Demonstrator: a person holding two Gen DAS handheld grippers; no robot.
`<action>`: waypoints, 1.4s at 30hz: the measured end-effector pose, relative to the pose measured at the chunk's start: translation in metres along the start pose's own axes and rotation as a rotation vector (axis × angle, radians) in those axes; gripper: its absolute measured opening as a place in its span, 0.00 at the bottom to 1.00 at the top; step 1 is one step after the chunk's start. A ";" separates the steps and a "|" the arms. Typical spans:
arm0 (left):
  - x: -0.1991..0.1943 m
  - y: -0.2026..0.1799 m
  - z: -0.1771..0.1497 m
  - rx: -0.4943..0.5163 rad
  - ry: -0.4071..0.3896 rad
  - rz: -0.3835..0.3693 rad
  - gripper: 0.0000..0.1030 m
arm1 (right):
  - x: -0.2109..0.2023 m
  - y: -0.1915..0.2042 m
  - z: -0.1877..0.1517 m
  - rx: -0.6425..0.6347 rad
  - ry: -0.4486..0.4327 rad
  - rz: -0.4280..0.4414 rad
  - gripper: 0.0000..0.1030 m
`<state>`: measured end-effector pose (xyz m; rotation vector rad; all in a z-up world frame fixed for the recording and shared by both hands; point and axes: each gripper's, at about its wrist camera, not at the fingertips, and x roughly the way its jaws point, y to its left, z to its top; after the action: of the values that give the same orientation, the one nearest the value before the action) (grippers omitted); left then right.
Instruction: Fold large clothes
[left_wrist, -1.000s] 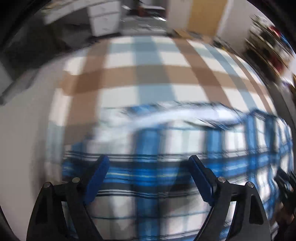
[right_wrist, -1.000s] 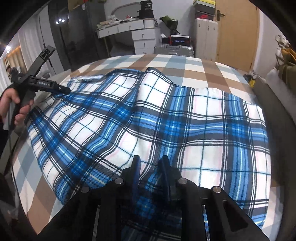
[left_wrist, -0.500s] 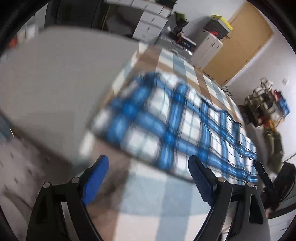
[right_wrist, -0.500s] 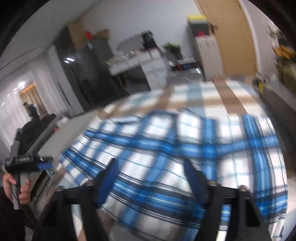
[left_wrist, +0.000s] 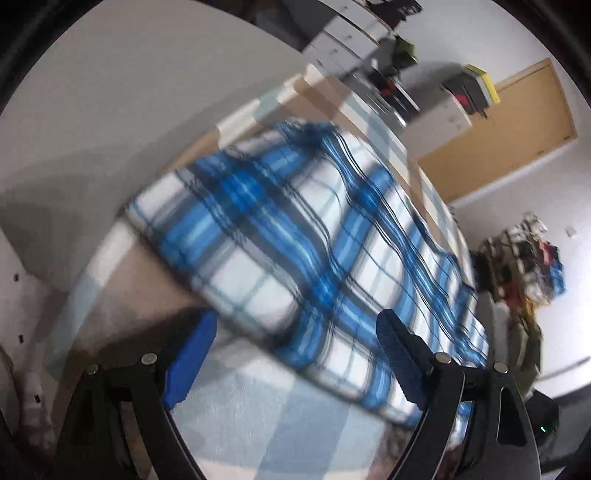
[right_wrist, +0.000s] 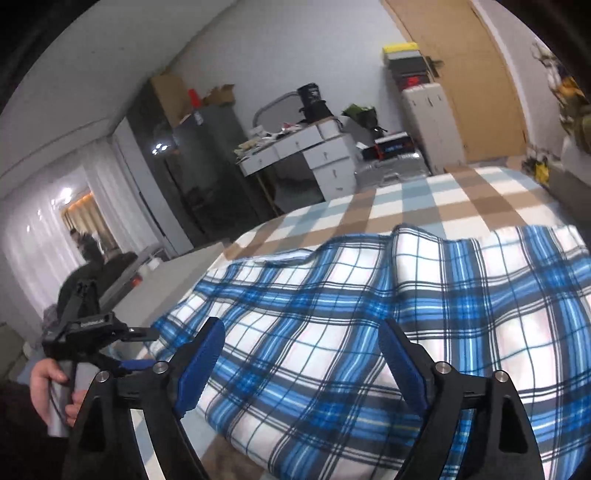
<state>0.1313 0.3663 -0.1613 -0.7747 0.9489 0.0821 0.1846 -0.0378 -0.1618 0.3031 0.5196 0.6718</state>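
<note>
Cloth is the whole matter: the blue plaid garment (right_wrist: 388, 332) lies folded on the checked bedspread (right_wrist: 424, 199), filling the centre and right of the right wrist view. Its long axis runs from the lower left of the frame toward the right edge. The right gripper (right_wrist: 297, 362) hangs over its near edge with jaws that have just been opening; they stand spread, nothing pinched. The left gripper (left_wrist: 295, 354) is also spread and empty. In the blurred left wrist view the garment (left_wrist: 295, 251) stretches from the centre toward the lower right, its near corner between the jaws but untouched. Judged so, each hand sits by one end.
</note>
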 end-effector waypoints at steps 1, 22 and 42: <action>0.002 0.000 0.002 -0.002 -0.022 0.024 0.84 | -0.002 -0.001 0.000 0.003 -0.007 0.008 0.85; -0.005 -0.055 -0.025 0.419 -0.341 0.113 0.06 | -0.016 -0.008 -0.003 0.068 0.007 0.079 0.85; 0.010 -0.021 -0.015 0.347 -0.185 0.042 0.20 | -0.018 0.003 -0.006 0.062 -0.014 0.071 1.00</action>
<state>0.1348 0.3383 -0.1621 -0.4189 0.7764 0.0241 0.1678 -0.0471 -0.1592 0.3855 0.5189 0.7233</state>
